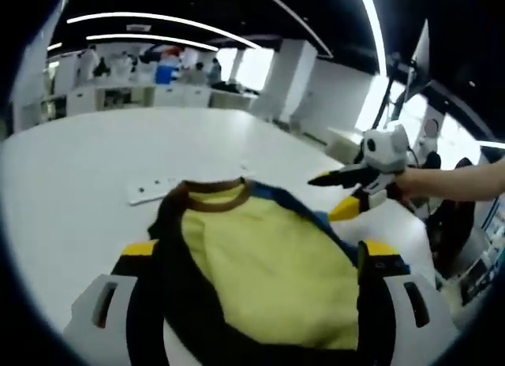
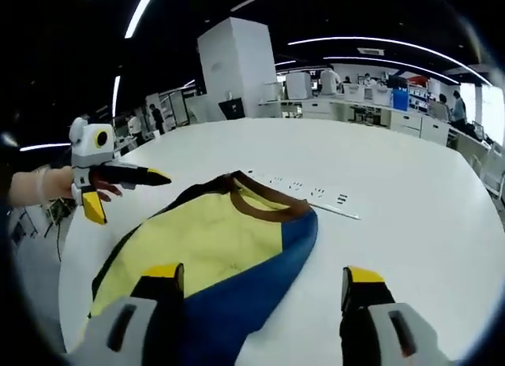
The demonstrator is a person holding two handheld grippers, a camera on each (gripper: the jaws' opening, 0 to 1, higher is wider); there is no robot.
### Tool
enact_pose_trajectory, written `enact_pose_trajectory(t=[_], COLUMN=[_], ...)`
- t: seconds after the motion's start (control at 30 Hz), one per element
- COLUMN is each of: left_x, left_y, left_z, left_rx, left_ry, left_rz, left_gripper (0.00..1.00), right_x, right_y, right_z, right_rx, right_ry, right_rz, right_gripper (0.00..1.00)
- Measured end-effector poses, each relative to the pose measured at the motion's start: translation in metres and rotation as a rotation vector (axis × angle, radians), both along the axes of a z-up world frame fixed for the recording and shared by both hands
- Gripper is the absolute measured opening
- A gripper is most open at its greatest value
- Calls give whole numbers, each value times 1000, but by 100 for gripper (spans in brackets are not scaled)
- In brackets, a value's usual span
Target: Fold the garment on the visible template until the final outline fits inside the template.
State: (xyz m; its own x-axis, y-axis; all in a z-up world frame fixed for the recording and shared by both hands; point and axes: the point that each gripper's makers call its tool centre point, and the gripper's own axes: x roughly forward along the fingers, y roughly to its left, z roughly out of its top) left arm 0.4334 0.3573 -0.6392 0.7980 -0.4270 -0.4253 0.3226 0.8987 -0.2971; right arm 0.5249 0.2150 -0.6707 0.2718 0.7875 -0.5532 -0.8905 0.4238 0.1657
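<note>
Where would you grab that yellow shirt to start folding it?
Probably the blue side edge of the shirt, coming in low from the right gripper's side. That edge lies flat and free on the table, so open jaws could slide around it.

A yellow garment with brown collar and dark sleeves lies on the white table between open yellow-tipped jaws; the other gripper hovers beside it, held apart.

White tongs with black jaws and yellow tips.
</note>
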Motion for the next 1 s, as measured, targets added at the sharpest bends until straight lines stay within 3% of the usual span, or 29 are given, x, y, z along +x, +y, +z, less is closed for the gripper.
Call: enact_pose_trajectory(t=[0.07,0.33,0.5,0.7,1.0], left_x=[-6,-30,-43,-66,-90], left_y=[3,11,7,3,3], left_z=[5,20,23,28,21], left_rx=[-15,-31,-35,-65,-98], left_ry=[-5,-24,-26,-38,-33], left_rz=[12,49,56,90,122], left_gripper=[99,99,99,97,95], right_x=[-7,-32,-43,-60,-85], right_y=[-6,-22,-33,-52,-91], right_z=[2,16,12,17,3], right_rx=[-22,0,-19,-9,-31], right_ry=[-23,3,8,21,58], right_rz=[17,16,20,5,-33], right_gripper=[82,88,87,81,76])
